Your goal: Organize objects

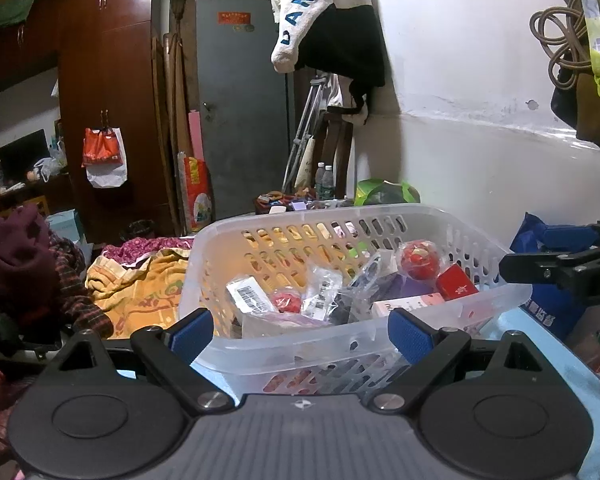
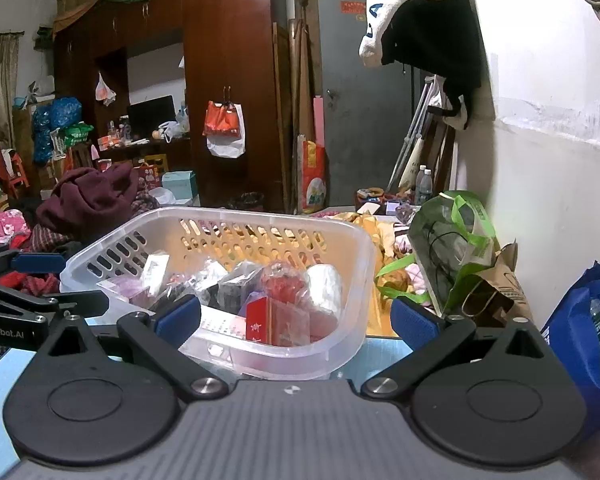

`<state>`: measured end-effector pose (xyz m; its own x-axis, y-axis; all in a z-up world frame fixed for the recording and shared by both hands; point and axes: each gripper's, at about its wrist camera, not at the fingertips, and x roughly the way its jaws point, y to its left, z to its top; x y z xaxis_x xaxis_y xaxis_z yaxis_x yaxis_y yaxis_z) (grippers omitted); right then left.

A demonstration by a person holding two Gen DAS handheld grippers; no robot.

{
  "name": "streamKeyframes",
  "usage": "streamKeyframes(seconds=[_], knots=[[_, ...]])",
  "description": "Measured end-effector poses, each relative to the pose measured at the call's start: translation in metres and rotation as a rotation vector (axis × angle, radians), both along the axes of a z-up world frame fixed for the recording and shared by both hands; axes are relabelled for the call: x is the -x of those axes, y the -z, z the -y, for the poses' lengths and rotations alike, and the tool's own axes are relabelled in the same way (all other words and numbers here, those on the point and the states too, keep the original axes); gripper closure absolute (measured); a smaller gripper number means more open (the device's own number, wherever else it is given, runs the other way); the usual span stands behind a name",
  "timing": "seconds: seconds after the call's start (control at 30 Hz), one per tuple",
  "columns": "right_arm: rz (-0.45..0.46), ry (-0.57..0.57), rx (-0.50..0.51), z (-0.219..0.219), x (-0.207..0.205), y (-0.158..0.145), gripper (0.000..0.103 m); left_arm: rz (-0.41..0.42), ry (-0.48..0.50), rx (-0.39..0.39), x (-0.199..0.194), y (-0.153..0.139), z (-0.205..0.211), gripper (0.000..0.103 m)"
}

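Dim indoor light with a cool tint; glare on the white wall [image 1: 480,60]; strong fisheye bending at edges; details soft.

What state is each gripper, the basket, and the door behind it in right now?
left gripper: open, empty, at the basket's near rim.
right gripper: open, empty, in front of the basket.
basket: upright on the blue surface, no lid, loaded with packaged items.
red box: standing inside the basket, against its near wall.
grey door: shut.

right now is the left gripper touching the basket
Cannot tell. In the left wrist view the left gripper, jaws open, overlaps the basket rim, showing neither contact nor gap.
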<state>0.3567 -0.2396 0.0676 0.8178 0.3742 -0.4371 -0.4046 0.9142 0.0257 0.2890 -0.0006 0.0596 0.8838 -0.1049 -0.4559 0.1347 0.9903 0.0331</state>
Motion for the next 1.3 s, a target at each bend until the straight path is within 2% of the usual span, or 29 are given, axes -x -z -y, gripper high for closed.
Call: streamKeyframes(seconds=[0.6, 1.07, 1.3], knots=[[0.000, -0.011, 0.015, -0.004, 0.003, 0.003, 0.000, 0.008, 0.003, 0.018, 0.002, 0.002, 0.001, 0.007], [-0.005, -0.014, 0.012, -0.005, 0.001, 0.007, 0.000, 0.054, -0.041, -0.028, 0.008, 0.000, 0.002, 0.007], [-0.010, -0.022, 0.020, -0.007, 0.002, 0.010, 0.000, 0.053, -0.052, -0.007, 0.008, 0.000, -0.002, 0.007]])
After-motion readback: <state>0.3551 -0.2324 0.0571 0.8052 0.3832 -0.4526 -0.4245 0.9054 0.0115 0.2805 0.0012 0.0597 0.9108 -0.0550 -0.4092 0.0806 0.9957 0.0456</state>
